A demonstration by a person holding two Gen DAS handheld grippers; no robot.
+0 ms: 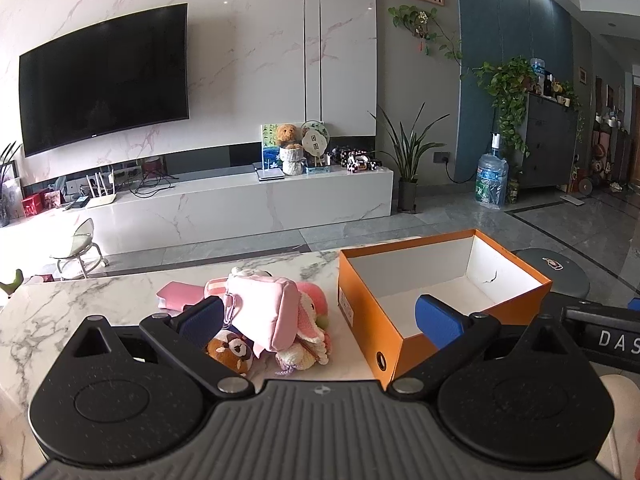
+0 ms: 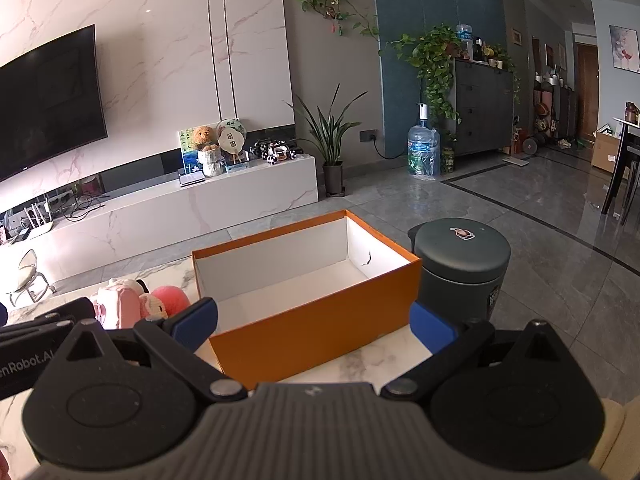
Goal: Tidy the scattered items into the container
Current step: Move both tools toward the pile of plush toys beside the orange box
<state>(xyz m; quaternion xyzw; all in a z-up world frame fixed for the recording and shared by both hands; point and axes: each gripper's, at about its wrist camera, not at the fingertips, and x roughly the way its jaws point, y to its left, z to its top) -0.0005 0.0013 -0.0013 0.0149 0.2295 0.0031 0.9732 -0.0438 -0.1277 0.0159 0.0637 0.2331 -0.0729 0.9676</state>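
Observation:
An orange box (image 1: 360, 292) with a white, empty inside stands on the marble table (image 1: 80, 312); the same orange box (image 2: 320, 320) fills the middle of the right wrist view. Left of it lies a heap: a pink pouch (image 1: 264, 308), a pink knitted plush (image 1: 312, 320), a brown plush (image 1: 232, 350) and a flat pink case (image 1: 180, 294). My left gripper (image 1: 320, 320) is open, with nothing between its fingers, its left pad beside the pouch. My right gripper (image 2: 314, 322) is open in front of the box's near wall. The pink pouch (image 2: 116, 304) shows at its left.
A dark round bin (image 2: 460, 268) stands just right of the box, beyond the table edge. Past the table are grey floor tiles, a white TV bench (image 1: 240, 204), a small stool (image 1: 80, 248) and a potted plant (image 1: 408, 160). The right gripper's body (image 1: 600, 332) sits at the left view's right edge.

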